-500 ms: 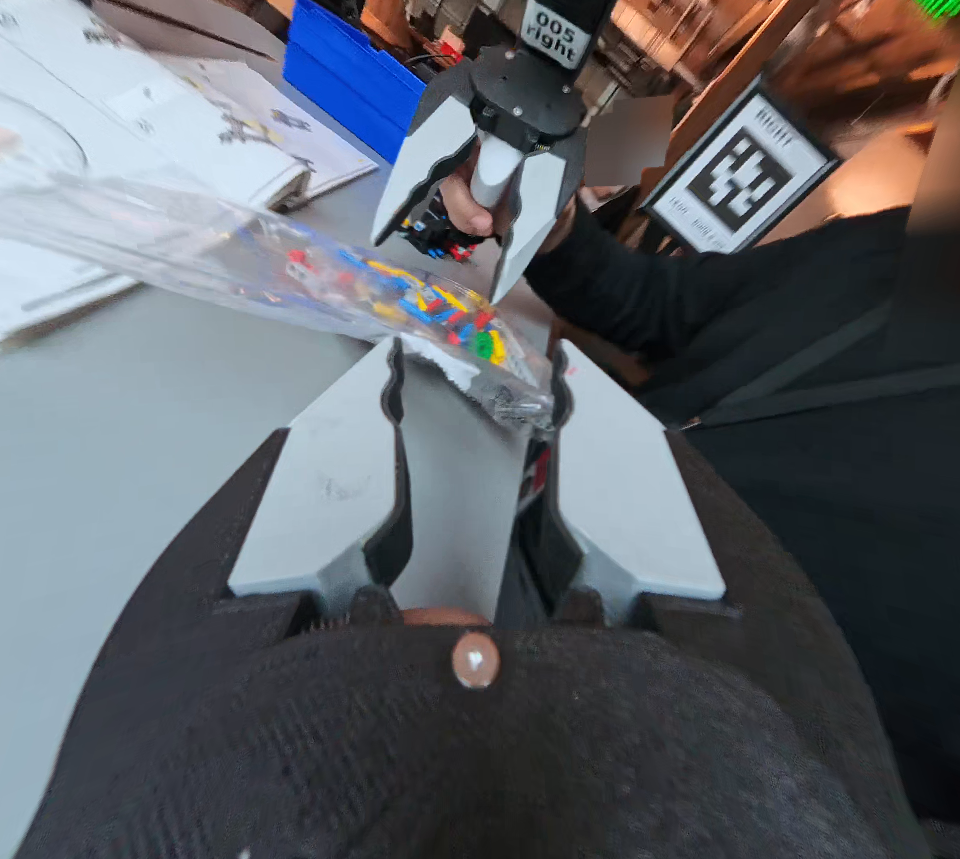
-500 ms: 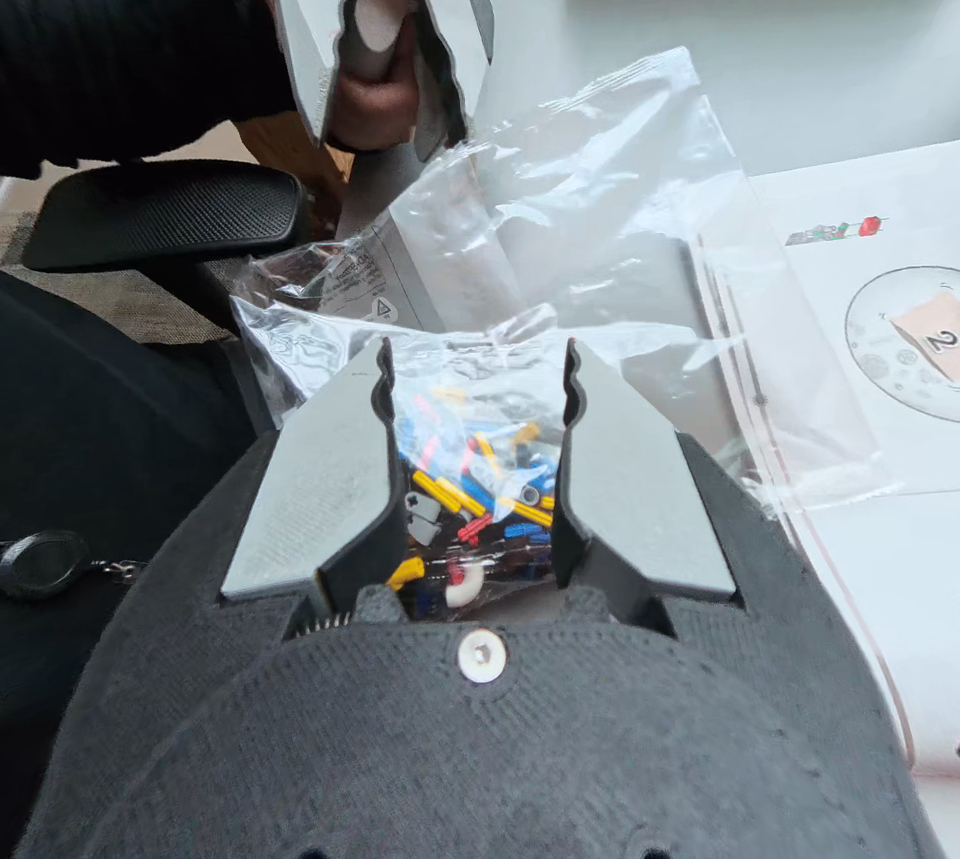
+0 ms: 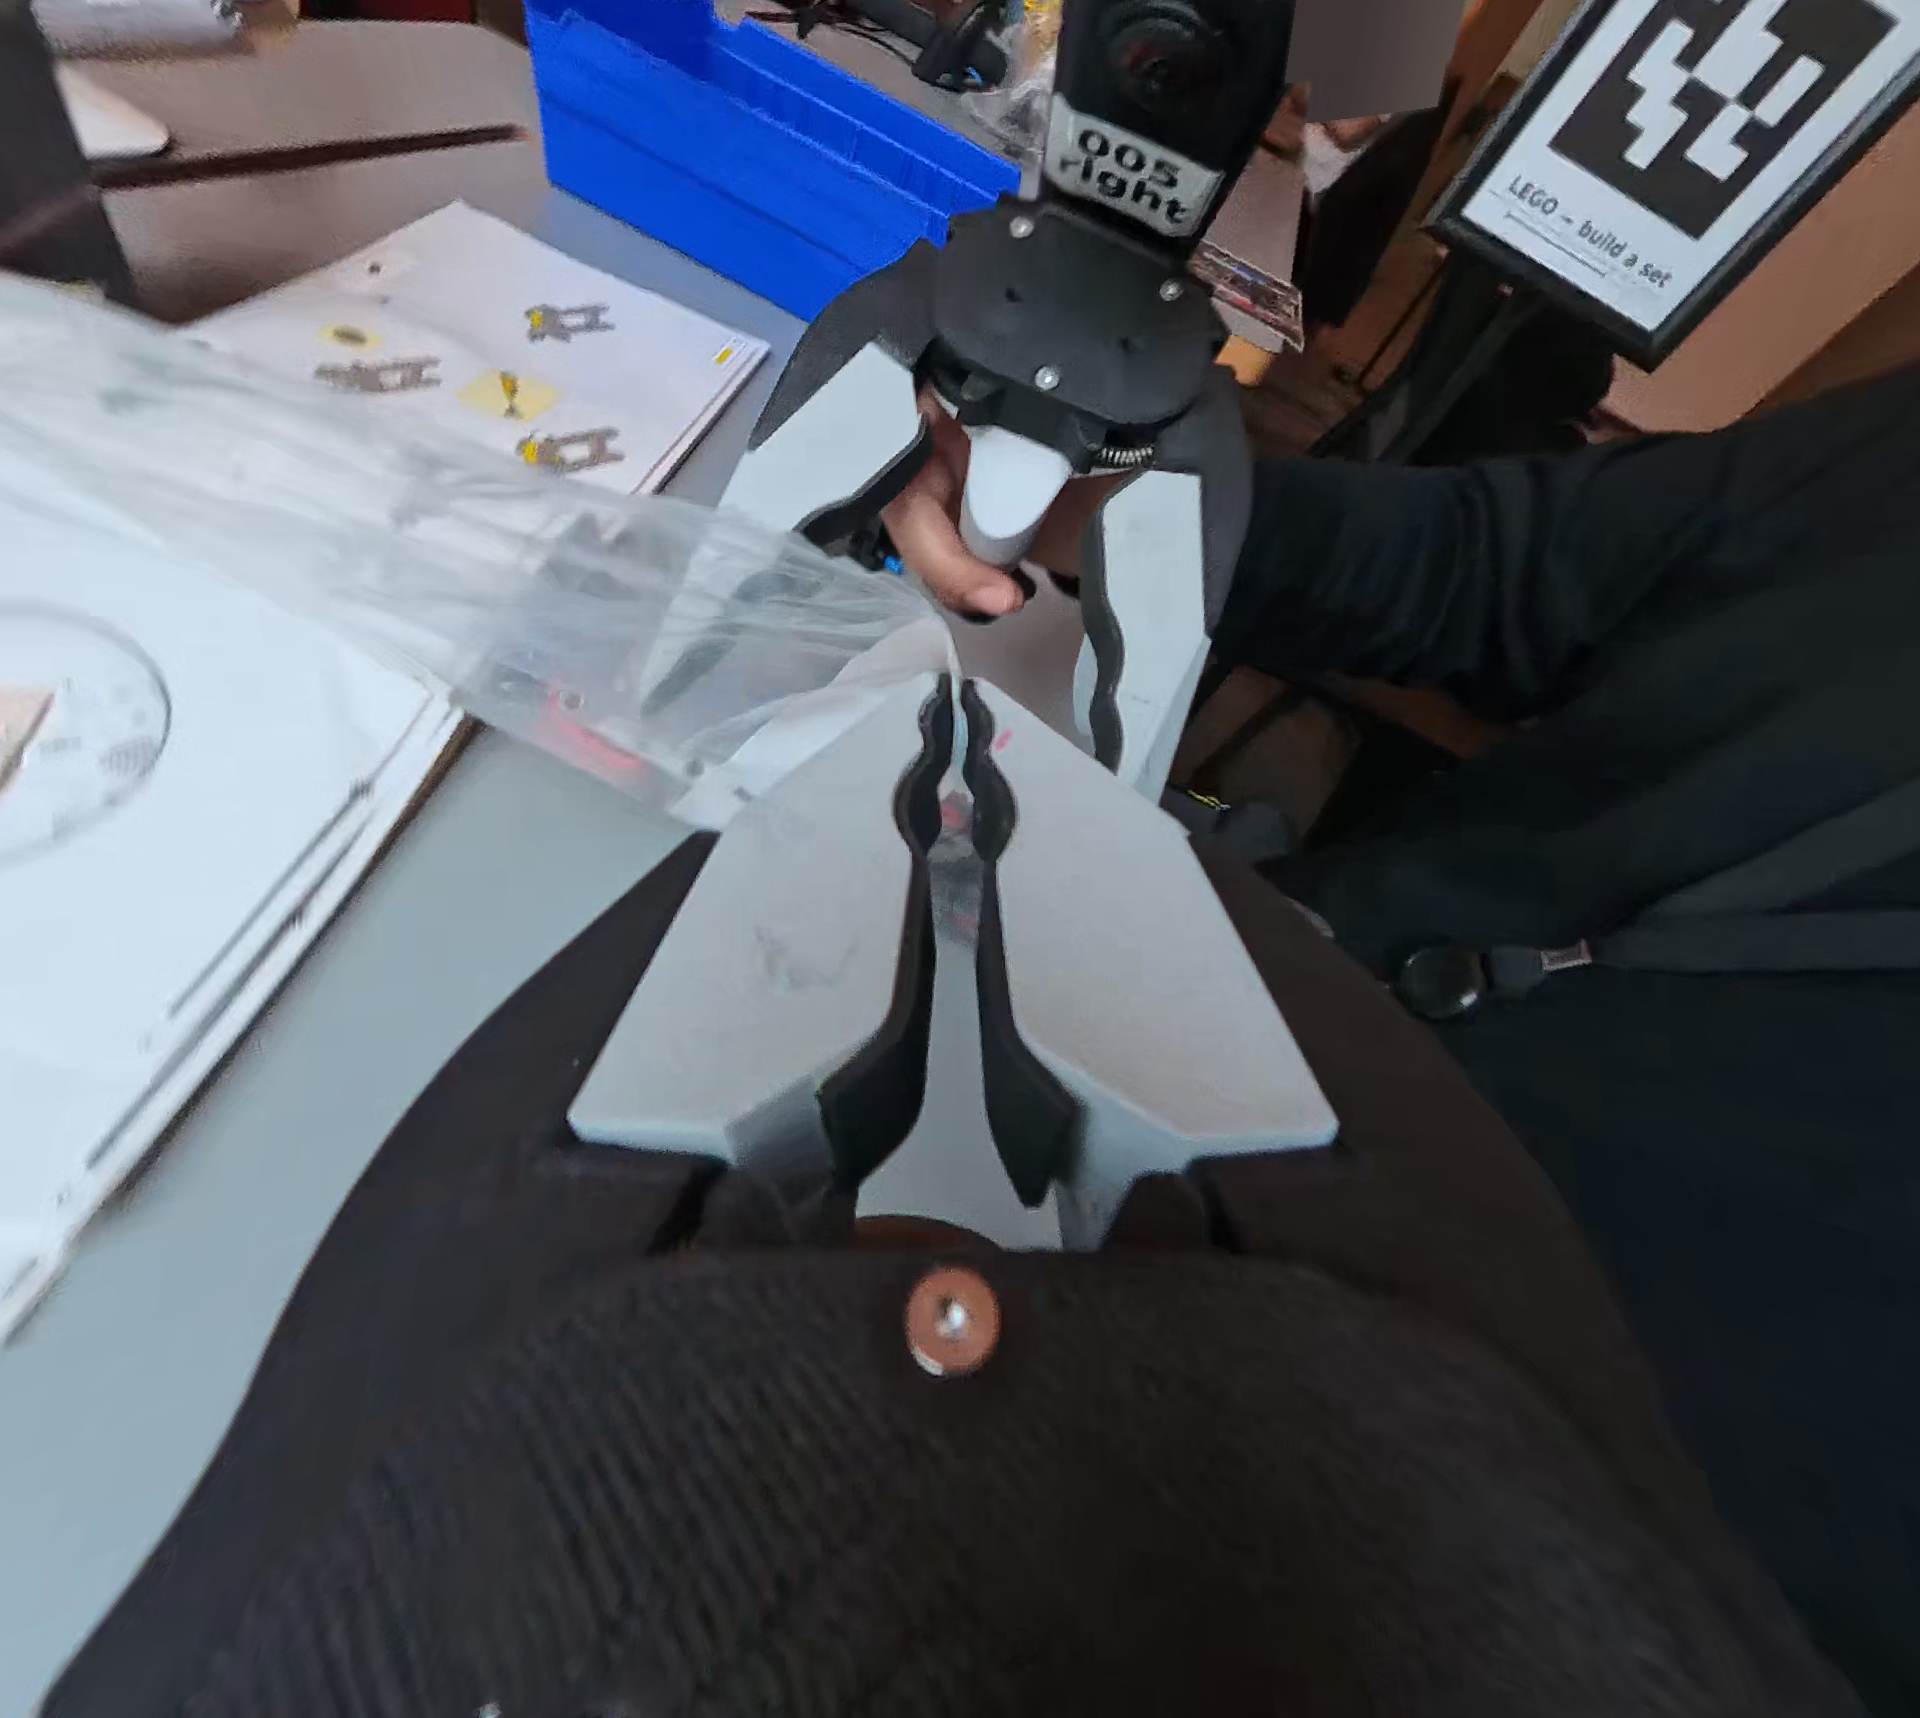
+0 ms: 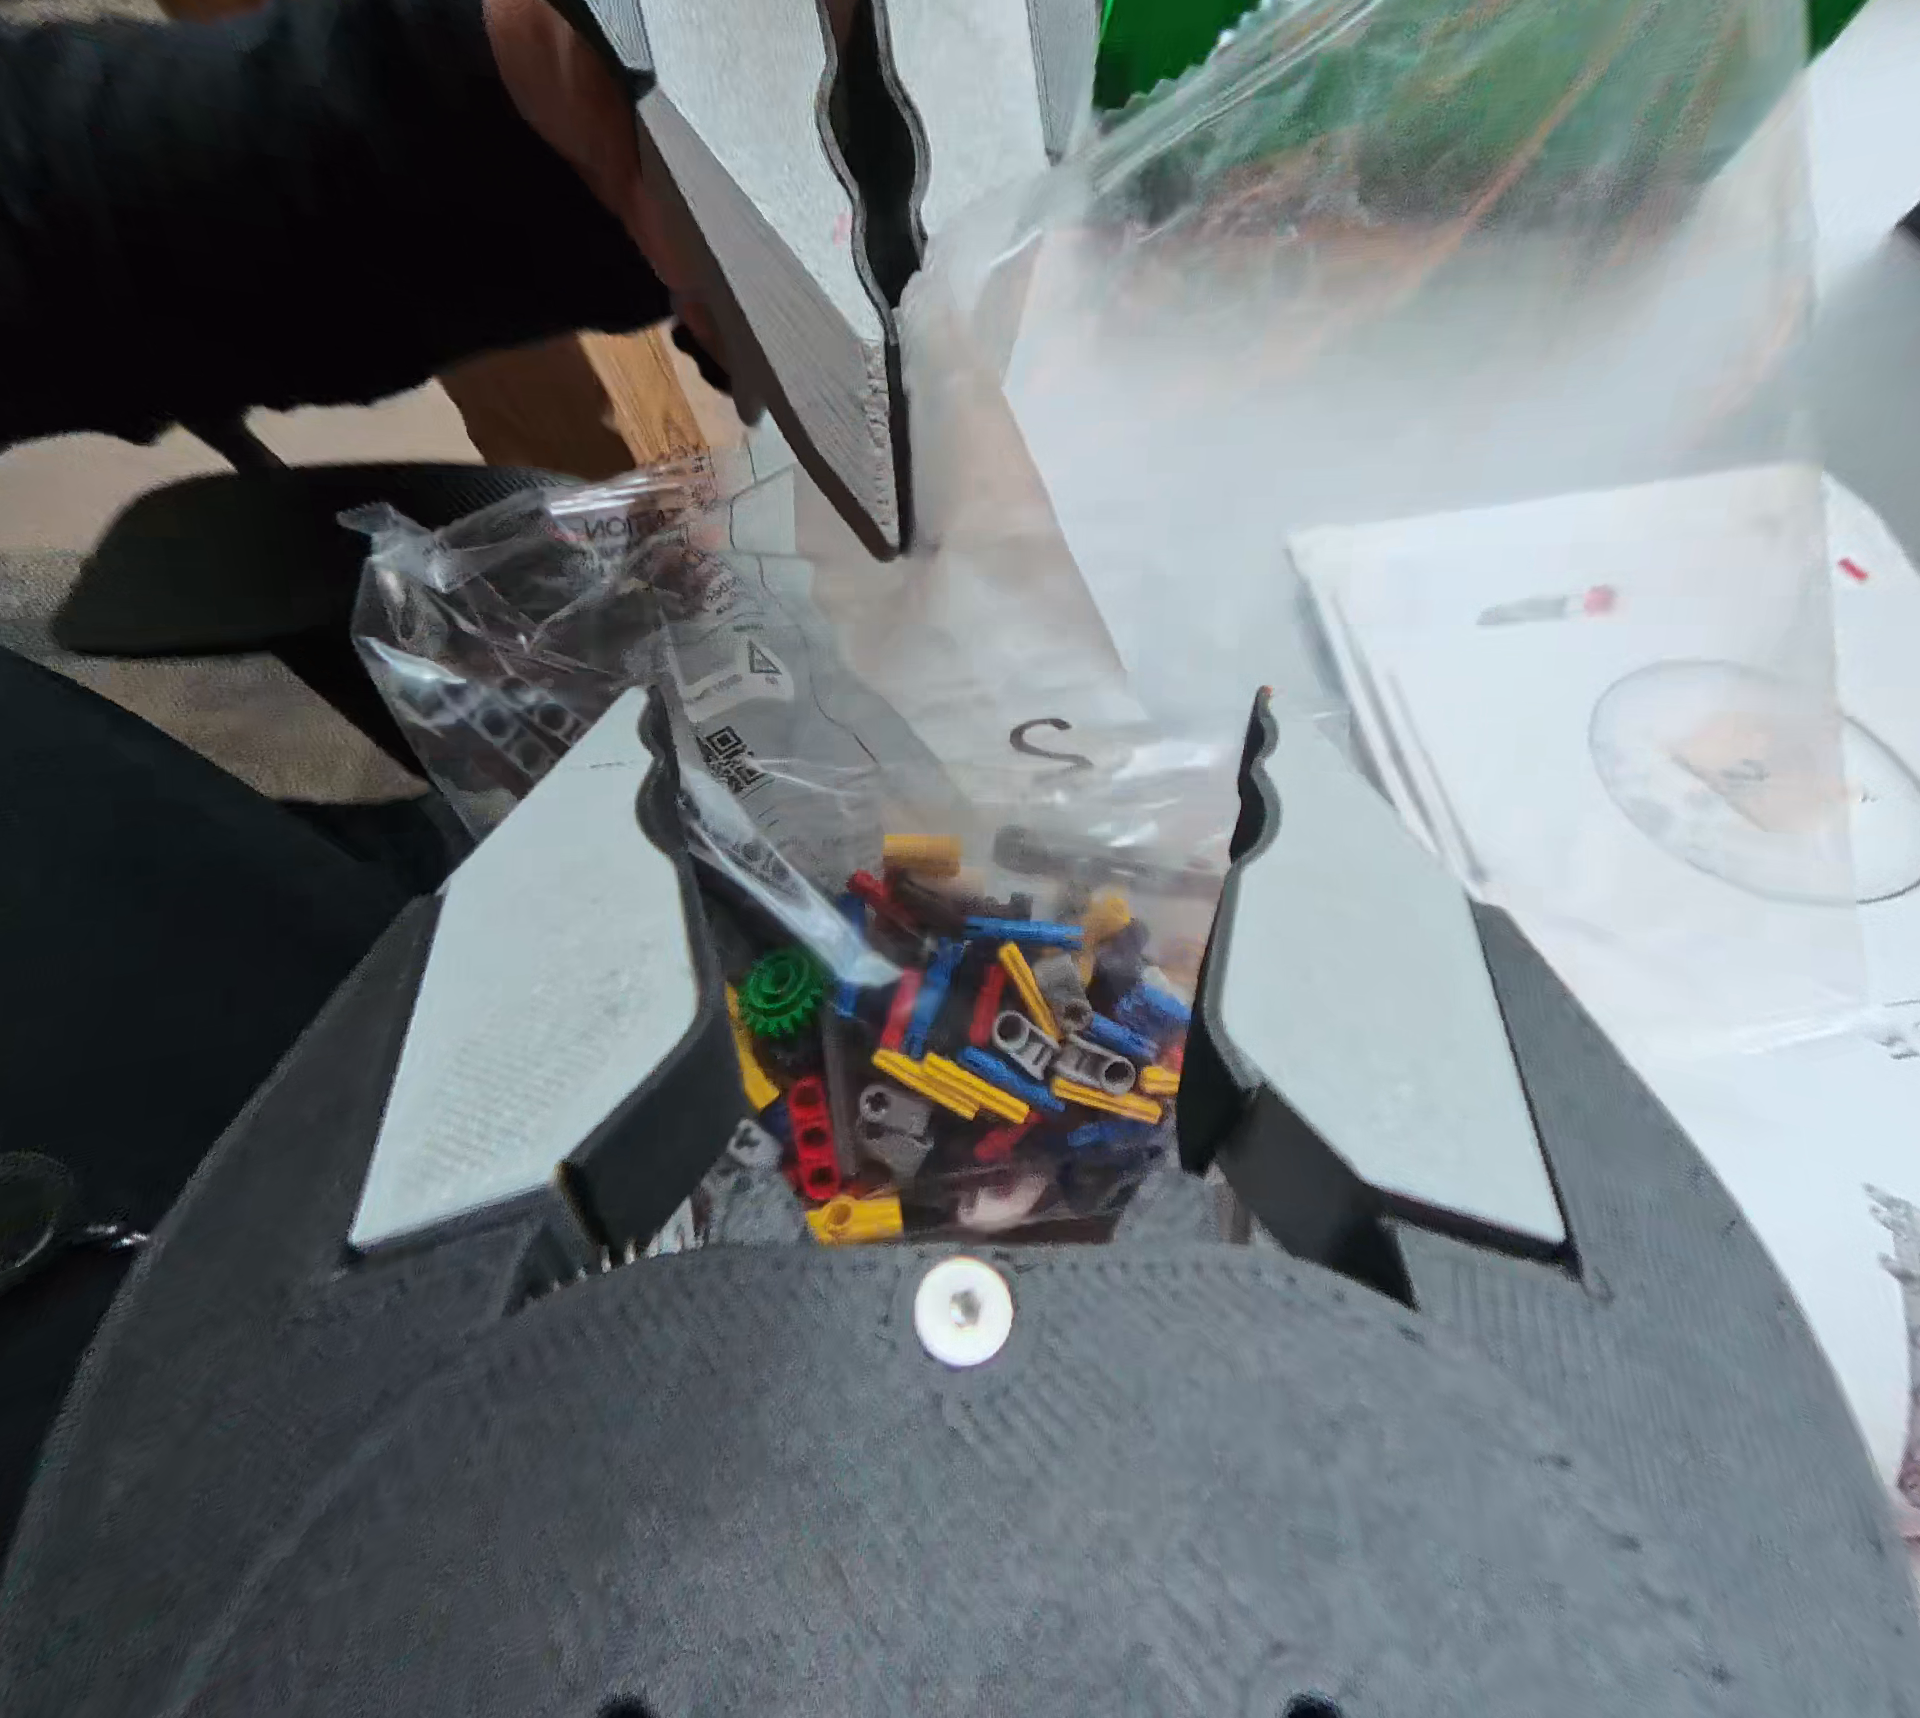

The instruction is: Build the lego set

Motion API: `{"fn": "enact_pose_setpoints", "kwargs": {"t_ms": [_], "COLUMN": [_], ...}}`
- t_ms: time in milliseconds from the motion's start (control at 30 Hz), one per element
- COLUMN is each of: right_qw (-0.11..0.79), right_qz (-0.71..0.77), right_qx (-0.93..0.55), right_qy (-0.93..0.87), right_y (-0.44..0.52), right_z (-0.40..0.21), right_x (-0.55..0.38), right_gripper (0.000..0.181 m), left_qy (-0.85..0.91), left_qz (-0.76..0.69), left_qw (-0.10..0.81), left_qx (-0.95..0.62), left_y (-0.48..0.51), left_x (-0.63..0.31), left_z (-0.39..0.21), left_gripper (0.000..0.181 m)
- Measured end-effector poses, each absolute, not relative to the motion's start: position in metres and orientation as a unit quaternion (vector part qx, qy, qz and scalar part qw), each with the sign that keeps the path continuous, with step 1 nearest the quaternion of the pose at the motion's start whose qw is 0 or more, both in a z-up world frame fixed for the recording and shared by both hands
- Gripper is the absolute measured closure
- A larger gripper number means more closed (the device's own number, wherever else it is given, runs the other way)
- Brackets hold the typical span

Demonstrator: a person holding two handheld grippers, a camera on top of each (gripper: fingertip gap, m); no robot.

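The right gripper [image 4: 956, 847] is held with fingers spread around the loose lego pieces [image 4: 977, 1034] inside a clear plastic bag [image 4: 1299, 338]. Beyond, the bag's edge is pinched by the left gripper [image 4: 891, 515], above the worktop [image 3: 260, 1097].

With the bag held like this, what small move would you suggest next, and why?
Probably close the right hand-held gripper on the clear bag below the left hand-held gripper. The left already pinches the plastic; the right stands open around the bricks.
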State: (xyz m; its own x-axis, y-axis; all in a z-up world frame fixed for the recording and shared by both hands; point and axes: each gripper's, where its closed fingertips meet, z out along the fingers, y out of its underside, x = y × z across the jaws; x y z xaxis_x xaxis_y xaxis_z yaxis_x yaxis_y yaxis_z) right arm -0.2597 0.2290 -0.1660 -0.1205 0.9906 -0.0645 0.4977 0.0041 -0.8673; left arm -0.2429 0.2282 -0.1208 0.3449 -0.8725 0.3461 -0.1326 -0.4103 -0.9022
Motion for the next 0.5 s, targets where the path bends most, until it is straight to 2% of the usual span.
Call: {"fn": "enact_pose_setpoints", "kwargs": {"t_ms": [100, 167, 233, 300, 367, 433, 500], "right_qw": [0.339, 0.343, 0.336, 0.325, 0.323, 0.313, 0.308], "right_qz": [0.463, 0.513, 0.544, 0.576, 0.61, 0.647, 0.658], "right_qx": [-0.555, -0.536, -0.53, -0.519, -0.502, -0.479, -0.479], "right_qy": [-0.602, -0.577, -0.557, -0.541, -0.521, -0.504, -0.492], "right_y": [0.227, 0.222, 0.221, 0.218, 0.218, 0.214, 0.217], "right_z": [-0.139, -0.129, -0.129, -0.128, -0.12, -0.108, -0.103], "right_x": [-0.25, -0.245, -0.241, -0.239, -0.234, -0.225, -0.213], "right_gripper": [0.084, 0.098, 0.12, 0.129, 0.131, 0.116, 0.112], "left_qy": [0.367, 0.369, 0.371, 0.362, 0.354, 0.353, 0.371], "left_qz": [-0.467, -0.478, -0.481, -0.497, -0.515, -0.525, -0.522], "left_qw": [0.406, 0.4, 0.394, 0.382, 0.372, 0.376, 0.38], "left_qx": [-0.695, -0.689, -0.69, -0.69, -0.687, -0.677, -0.668], "left_y": [0.231, 0.231, 0.232, 0.233, 0.234, 0.234, 0.229], "left_x": [-0.221, -0.211, -0.206, -0.201, -0.192, -0.186, -0.188], "left_z": [-0.1, -0.097, -0.101, -0.104, -0.102, -0.09, -0.079], "left_gripper": [0.181, 0.181, 0.181, 0.181, 0.181, 0.181, 0.181]}}
